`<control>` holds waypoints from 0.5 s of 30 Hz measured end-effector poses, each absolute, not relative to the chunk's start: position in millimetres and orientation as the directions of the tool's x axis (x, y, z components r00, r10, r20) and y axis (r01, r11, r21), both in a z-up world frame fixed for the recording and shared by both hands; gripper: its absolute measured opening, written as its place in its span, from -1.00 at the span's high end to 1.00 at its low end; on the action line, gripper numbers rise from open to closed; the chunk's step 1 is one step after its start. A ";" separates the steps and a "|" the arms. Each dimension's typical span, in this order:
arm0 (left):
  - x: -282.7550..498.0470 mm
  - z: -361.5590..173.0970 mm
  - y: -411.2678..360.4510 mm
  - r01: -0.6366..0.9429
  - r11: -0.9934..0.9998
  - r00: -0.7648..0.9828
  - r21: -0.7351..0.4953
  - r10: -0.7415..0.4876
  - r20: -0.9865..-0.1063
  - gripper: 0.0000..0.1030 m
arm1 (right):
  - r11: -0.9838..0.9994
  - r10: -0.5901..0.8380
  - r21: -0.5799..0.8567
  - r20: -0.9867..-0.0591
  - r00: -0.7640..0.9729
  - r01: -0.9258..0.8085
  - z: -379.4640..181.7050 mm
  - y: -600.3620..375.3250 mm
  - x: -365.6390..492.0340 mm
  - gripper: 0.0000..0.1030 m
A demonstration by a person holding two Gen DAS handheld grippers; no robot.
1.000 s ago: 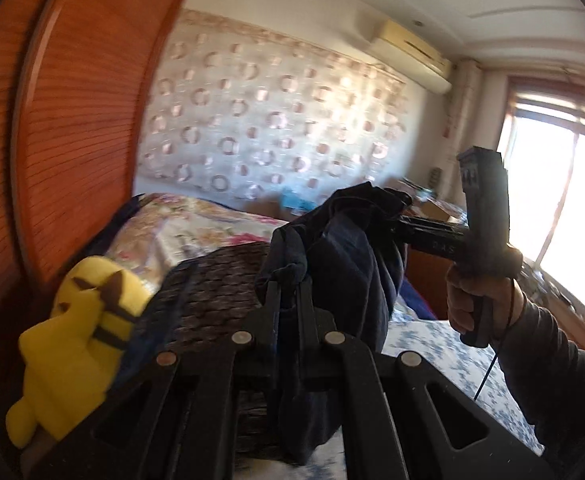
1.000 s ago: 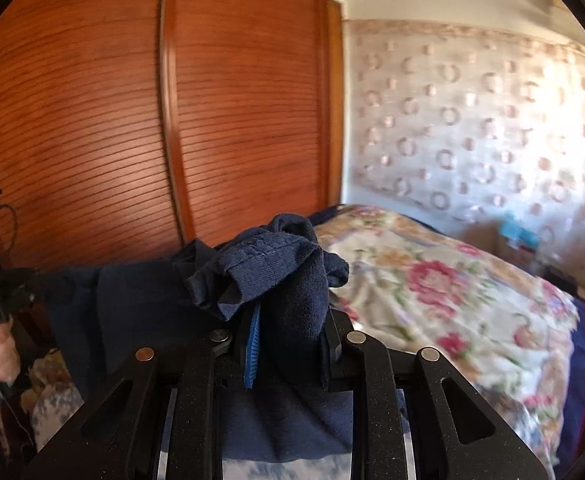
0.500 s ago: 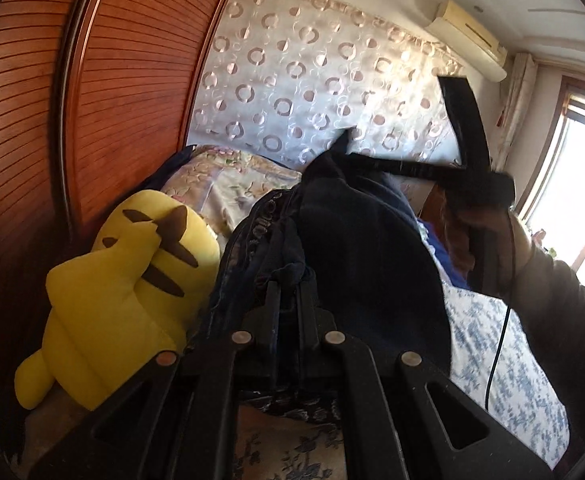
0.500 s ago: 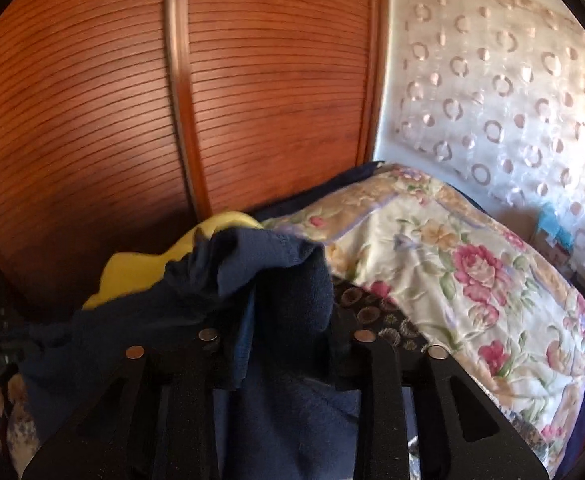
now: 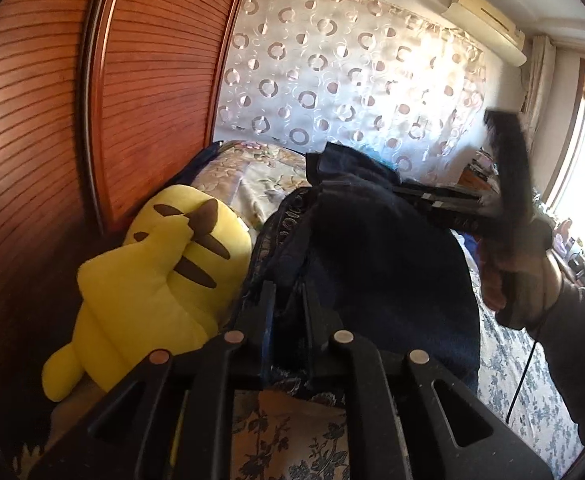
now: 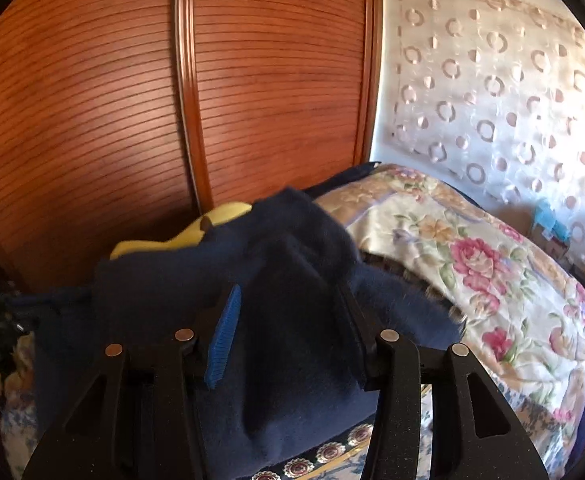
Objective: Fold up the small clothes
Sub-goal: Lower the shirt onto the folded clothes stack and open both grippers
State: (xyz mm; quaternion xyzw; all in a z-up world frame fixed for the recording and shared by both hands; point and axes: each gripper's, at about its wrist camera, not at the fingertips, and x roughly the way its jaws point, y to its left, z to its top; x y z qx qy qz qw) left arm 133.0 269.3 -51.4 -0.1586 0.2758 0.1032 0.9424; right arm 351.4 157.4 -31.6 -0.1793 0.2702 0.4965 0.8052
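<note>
A: Bedroom; slatted wooden wardrobe doors (image 6: 172, 120) at the back, a sheer circle-patterned curtain (image 5: 352, 80) beside them, and a bed under a floral bedspread (image 6: 472, 248).

B: Down to the left gripper (image 5: 286, 304); its jaws stand close together with a bunched edge of the navy garment (image 5: 372, 264) pinched between them; they have just been easing apart a little, yet the cloth is plainly gripped.

A: And the right gripper (image 6: 288, 312)?

B: Its jaws have just been opening; they stand well apart now, a fold of the same navy garment (image 6: 292, 340) lying loose in the gap; the blue pad (image 6: 224, 344) on one finger is bare, not pressing on the fabric.

A: So where is the garment?

B: Draped low over the bed, stretched between the two grippers; just beside it to the left sits a yellow plush toy (image 5: 160, 276) against the wardrobe doors.

A: Further out, the right hand (image 5: 524, 276) on its handle; a dark sleeve (image 5: 580, 352) behind it; an air conditioner (image 5: 488, 12) high on the wall.
</note>
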 end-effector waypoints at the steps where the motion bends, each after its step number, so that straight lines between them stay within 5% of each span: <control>1: 130.4 -49.3 268.2 -0.286 0.929 0.826 -0.233 0.116 -0.551 0.81 | 0.448 0.702 -0.015 -0.614 0.362 -0.894 -38.7 157.8 352.8 0.01; 15: 103.8 -16.7 233.4 -0.276 0.955 0.835 -0.107 0.183 -0.519 0.72 | 0.494 0.723 0.029 -0.569 0.392 -0.869 -37.9 126.0 334.7 -0.01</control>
